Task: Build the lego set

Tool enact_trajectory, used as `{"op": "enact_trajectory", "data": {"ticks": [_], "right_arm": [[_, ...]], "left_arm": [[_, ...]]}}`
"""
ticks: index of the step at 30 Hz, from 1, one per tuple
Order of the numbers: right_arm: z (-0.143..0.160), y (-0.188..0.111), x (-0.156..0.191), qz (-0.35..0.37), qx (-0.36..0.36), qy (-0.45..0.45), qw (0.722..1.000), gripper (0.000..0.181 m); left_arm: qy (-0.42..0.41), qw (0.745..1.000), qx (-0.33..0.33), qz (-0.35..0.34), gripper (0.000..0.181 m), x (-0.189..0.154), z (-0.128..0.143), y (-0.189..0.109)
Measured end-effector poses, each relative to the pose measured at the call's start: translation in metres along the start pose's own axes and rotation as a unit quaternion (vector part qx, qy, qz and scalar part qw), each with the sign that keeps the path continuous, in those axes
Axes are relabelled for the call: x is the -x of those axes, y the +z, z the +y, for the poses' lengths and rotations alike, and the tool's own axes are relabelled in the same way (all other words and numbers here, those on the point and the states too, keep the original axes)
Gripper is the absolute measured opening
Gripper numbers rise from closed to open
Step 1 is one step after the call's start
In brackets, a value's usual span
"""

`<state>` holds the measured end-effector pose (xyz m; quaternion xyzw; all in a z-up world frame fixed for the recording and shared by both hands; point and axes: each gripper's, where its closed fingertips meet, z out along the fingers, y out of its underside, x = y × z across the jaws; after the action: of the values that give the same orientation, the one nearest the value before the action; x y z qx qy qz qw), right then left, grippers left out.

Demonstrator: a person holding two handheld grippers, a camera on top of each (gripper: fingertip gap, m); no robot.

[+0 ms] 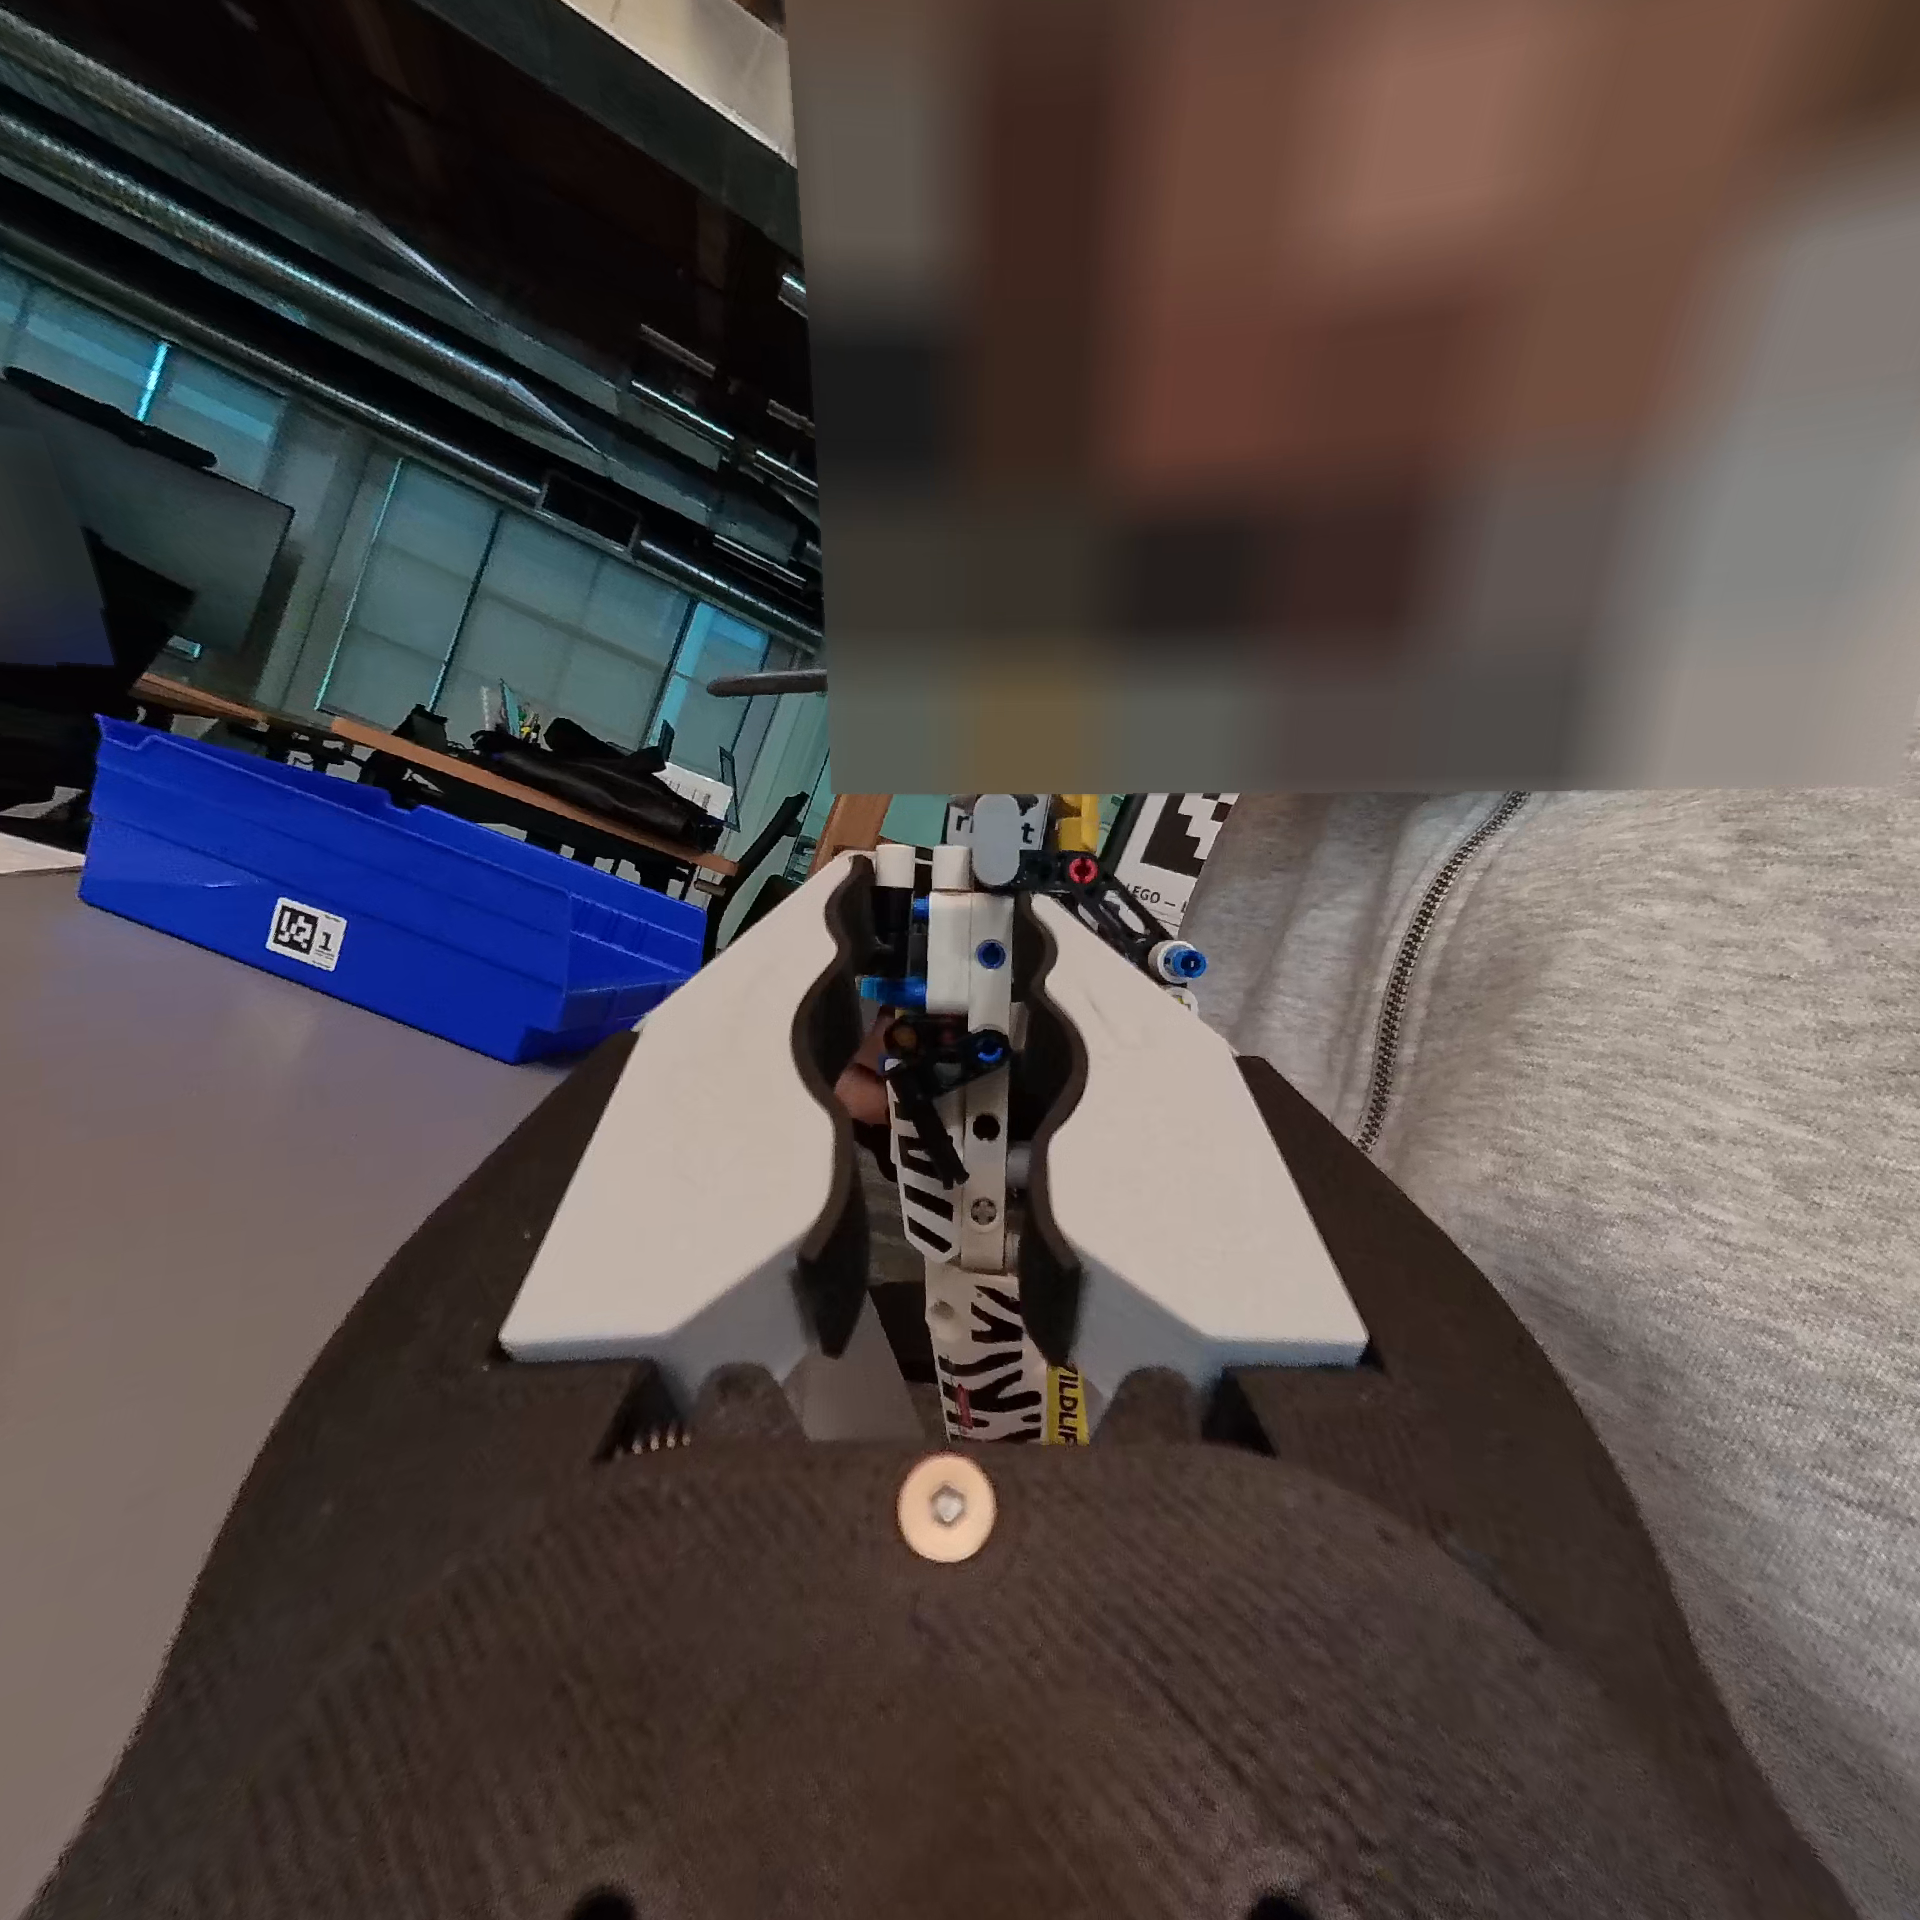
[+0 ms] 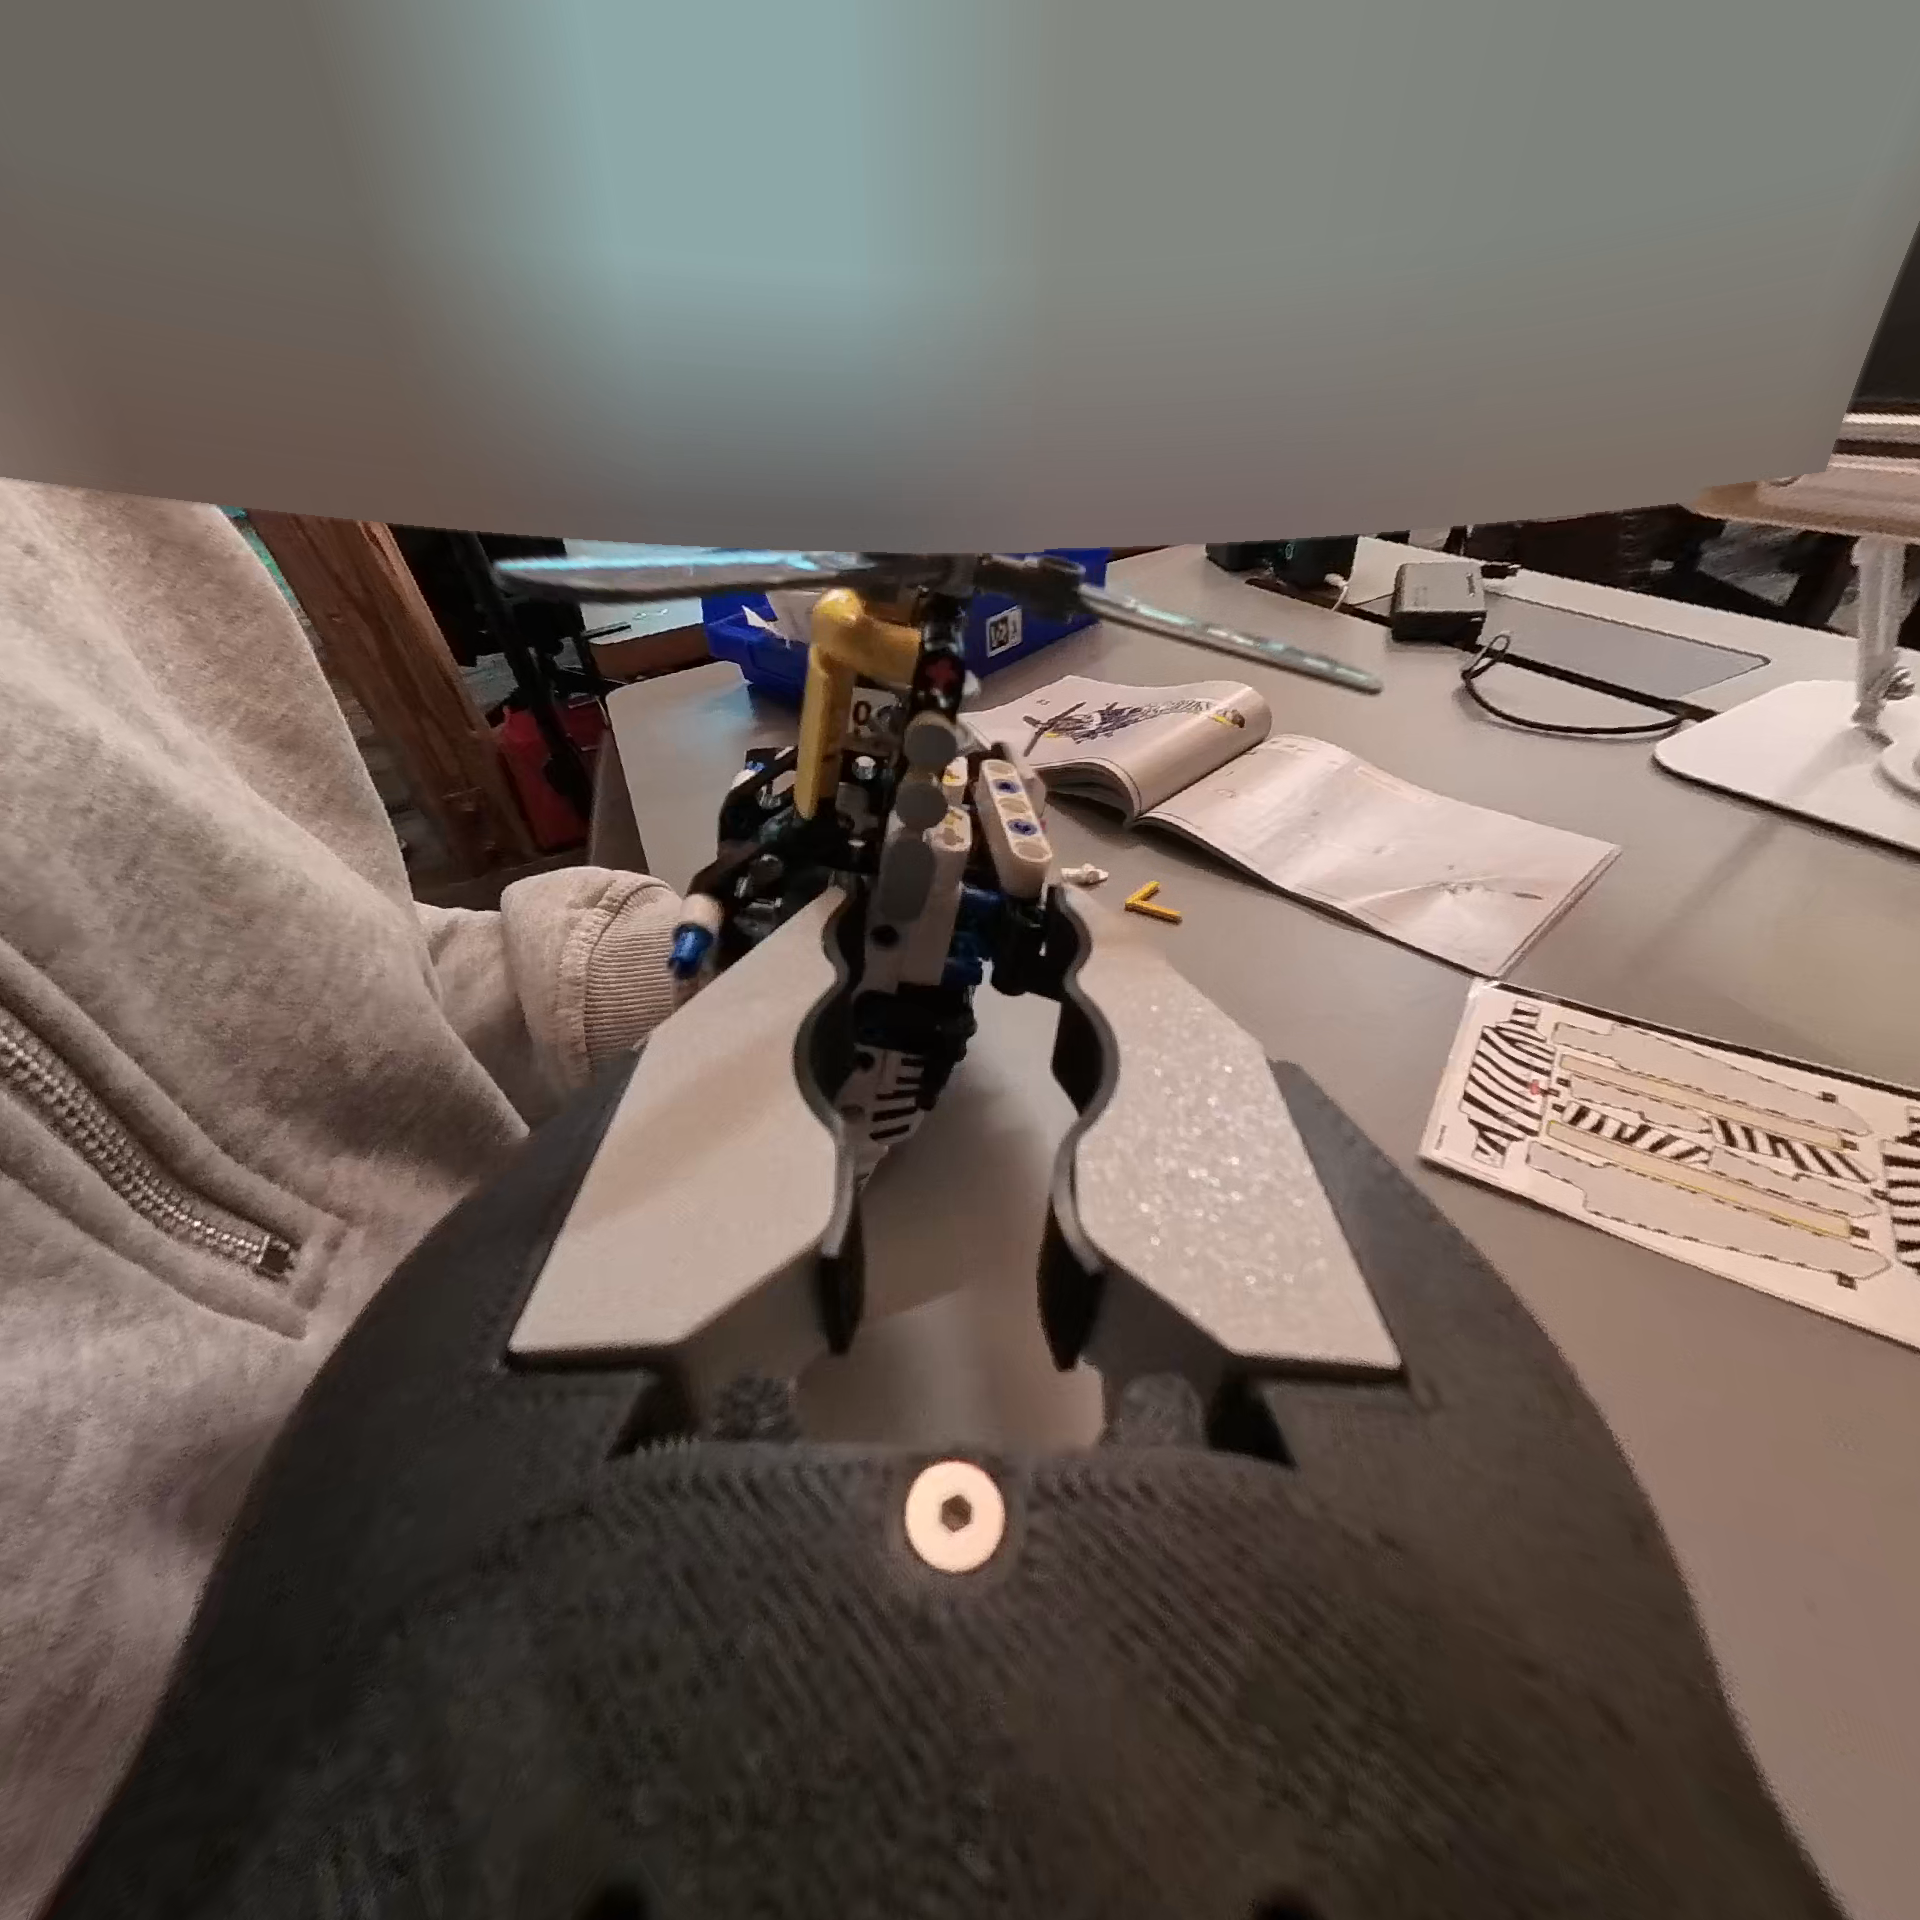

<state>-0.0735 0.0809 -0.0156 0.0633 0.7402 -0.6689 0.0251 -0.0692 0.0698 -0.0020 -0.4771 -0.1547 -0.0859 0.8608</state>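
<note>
Lego model (image 1: 966,1049) between left gripper (image 1: 940,883) fingers

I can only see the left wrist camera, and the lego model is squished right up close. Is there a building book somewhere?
Observer: Yes. The right wrist view shows an open instruction booklet lying on the table.
Operator: Are there loose pieces?
Observer: One small yellow piece lies on the table, between the lego model and the booklet.
Operator: Any stickers?
Observer: A sticker sheet with zebra stripes lies flat on the table, to the right of the model.
</note>
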Motion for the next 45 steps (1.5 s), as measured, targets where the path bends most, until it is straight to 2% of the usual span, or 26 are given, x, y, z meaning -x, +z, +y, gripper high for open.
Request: {"op": "enact_trajectory", "data": {"ticks": [8,25,31,35,41,43,45], "right_arm": [[0.002,0.000,0.001,0.002,0.012,0.027,1.000,0.032],[0.003,0.001,-0.001,0.022,0.028,-0.012,0.999,0.031],[0.006,0.001,-0.011,-0.004,-0.010,0.057,0.998,0.032],[0.002,-0.007,-0.019,-0.025,-0.050,0.034,0.998,0.032],[-0.019,-0.024,-0.025,-0.061,-0.112,-0.024,0.992,0.031],[-0.025,-0.027,-0.018,-0.077,-0.121,-0.068,0.987,0.031],[-0.024,-0.023,-0.008,-0.077,-0.101,-0.140,0.982,0.031]], "left_arm": [[0.001,1.000,0.001,0.001,0.023,-0.001,0.000,0.000],[-0.029,1.000,0.002,0.002,0.024,0.004,0.002,0.000],[-0.026,0.999,0.012,-0.032,0.024,0.016,0.005,0.001],[-0.022,0.998,0.037,-0.049,0.023,0.022,0.006,0.011],[0.048,0.992,0.095,-0.061,0.027,0.018,-0.005,0.026],[0.067,0.993,0.086,-0.051,0.023,0.009,-0.014,0.029],[0.093,0.991,0.080,-0.048,0.020,-0.001,-0.021,0.029]]}}
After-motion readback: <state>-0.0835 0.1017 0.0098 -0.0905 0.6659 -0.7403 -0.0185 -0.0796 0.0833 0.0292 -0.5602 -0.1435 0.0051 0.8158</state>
